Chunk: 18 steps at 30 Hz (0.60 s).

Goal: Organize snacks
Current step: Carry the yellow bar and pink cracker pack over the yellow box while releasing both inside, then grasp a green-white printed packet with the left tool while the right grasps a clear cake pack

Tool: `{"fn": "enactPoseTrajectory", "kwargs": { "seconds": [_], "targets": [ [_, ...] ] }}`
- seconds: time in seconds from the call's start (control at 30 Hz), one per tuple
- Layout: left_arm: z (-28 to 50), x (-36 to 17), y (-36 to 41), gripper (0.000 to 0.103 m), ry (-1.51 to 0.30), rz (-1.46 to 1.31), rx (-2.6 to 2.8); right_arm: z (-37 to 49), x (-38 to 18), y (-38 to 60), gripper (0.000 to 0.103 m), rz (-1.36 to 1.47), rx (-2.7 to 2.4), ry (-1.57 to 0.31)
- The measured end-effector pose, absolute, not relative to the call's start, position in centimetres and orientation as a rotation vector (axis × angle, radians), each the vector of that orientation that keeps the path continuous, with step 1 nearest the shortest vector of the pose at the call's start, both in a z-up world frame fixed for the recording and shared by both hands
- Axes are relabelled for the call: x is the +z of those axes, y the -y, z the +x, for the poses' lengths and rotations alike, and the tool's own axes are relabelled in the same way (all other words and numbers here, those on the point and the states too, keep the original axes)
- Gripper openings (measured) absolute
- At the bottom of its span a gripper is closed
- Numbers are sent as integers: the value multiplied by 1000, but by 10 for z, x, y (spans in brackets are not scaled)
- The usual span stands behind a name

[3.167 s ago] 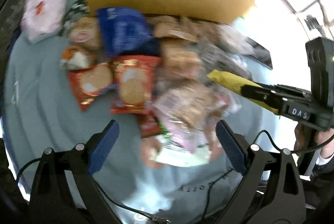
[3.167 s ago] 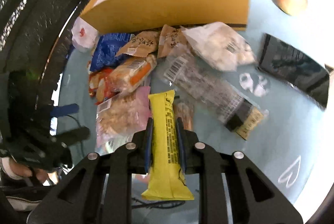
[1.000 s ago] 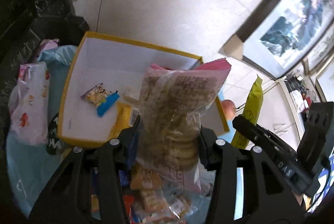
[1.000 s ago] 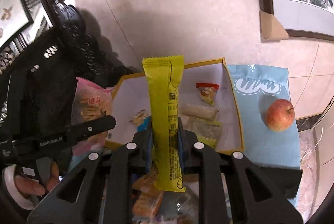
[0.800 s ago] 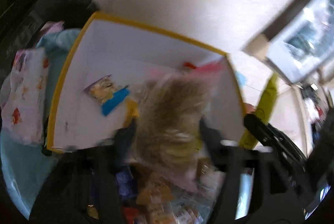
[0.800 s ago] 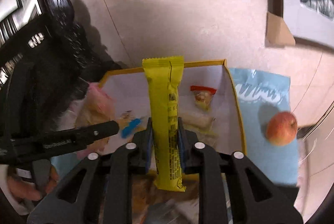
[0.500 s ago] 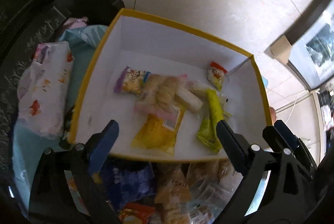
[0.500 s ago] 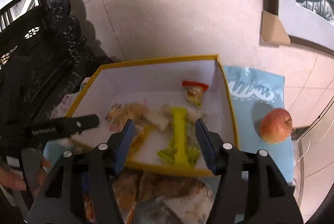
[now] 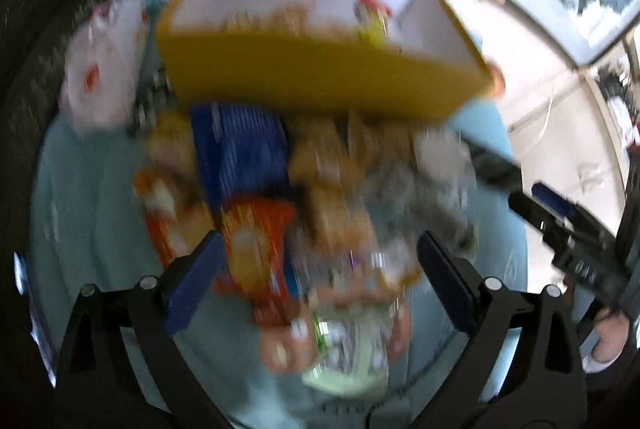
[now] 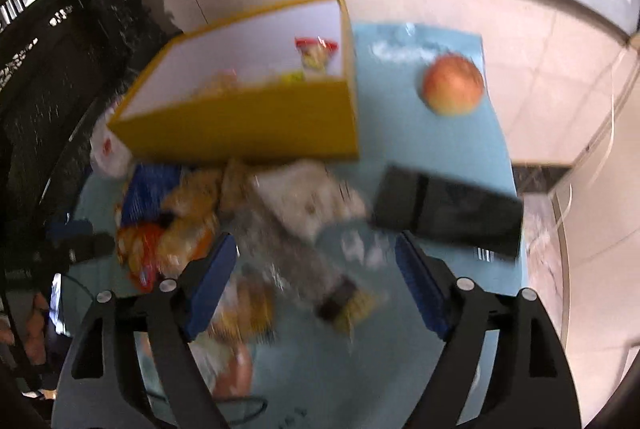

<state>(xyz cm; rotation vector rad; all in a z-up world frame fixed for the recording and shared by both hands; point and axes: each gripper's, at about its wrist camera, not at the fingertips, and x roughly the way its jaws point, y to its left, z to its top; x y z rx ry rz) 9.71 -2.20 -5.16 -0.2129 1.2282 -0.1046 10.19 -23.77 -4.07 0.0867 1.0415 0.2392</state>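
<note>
A yellow box with white inside walls stands at the back of the blue cloth; it also shows in the right wrist view, with several snack packs inside. A heap of loose snacks lies in front of it: a blue bag, an orange-red pack, a white pack. My left gripper is open and empty above the heap. My right gripper is open and empty above the heap's right side. Both views are blurred.
An apple lies on the cloth right of the box. A black flat pack lies at the right. A white floral bag sits left of the box. Dark carved furniture stands at the left.
Both grippers have let go of their packs into the box, opened wide, and dropped back down over the loose snack heap in front of the box.
</note>
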Motion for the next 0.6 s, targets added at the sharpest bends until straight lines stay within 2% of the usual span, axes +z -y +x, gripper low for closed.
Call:
{"fn": "enactPoseTrajectory", "kwargs": {
  "seconds": [0.1,0.6],
  "targets": [
    [77,-69,35,98,-1292,-195,-118,88,-46,246,89,140,235,-1076],
    [29,-149,88,98,-1508,-72,-128,56,-44,261,91,166,238,-1097]
  ]
}}
